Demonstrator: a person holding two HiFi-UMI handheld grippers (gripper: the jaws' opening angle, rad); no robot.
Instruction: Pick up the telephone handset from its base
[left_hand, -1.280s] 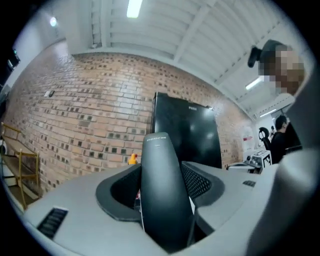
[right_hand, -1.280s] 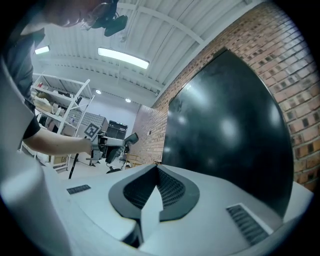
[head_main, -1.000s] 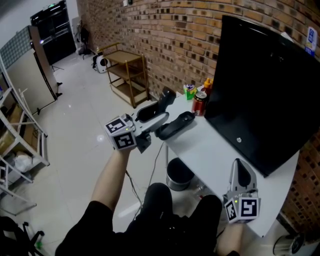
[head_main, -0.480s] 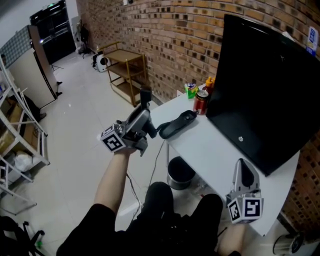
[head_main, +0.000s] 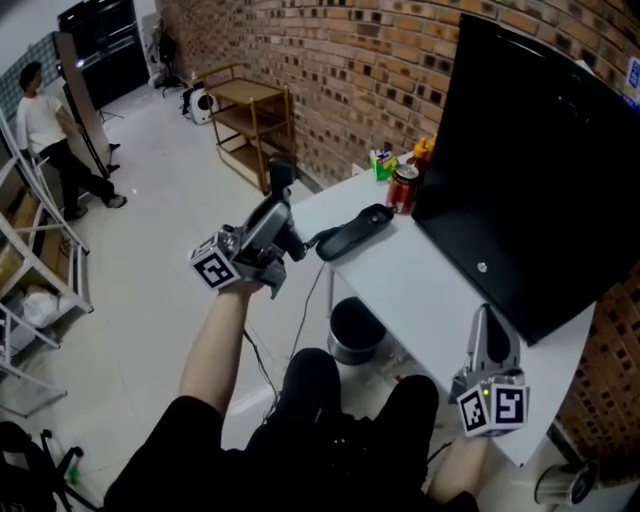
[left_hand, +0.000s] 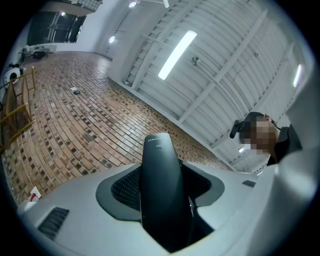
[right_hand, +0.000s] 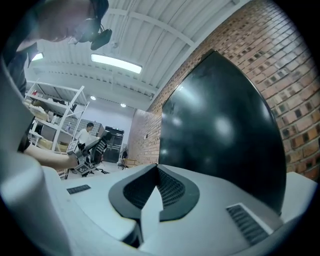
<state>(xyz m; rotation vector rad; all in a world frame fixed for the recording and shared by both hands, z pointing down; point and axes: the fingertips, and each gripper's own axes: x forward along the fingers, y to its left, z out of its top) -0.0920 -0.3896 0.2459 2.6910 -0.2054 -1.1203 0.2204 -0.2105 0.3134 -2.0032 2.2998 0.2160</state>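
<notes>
The black handset (head_main: 283, 172) is clamped upright between the jaws of the left gripper (head_main: 272, 218), in the air beside the white table (head_main: 420, 290) – apart from its base (head_main: 352, 232). The right gripper (head_main: 482, 328) – jaws pressed together, empty – sits near the monitor (head_main: 540, 170)

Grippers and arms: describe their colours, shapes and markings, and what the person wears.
The left gripper and right gripper are alike: pale grey moulded bodies, dark ribbed pads inside the jaws, and a white cube with black square markers at the rear. The forearms are bare; the person wears a black short-sleeved top.
</notes>
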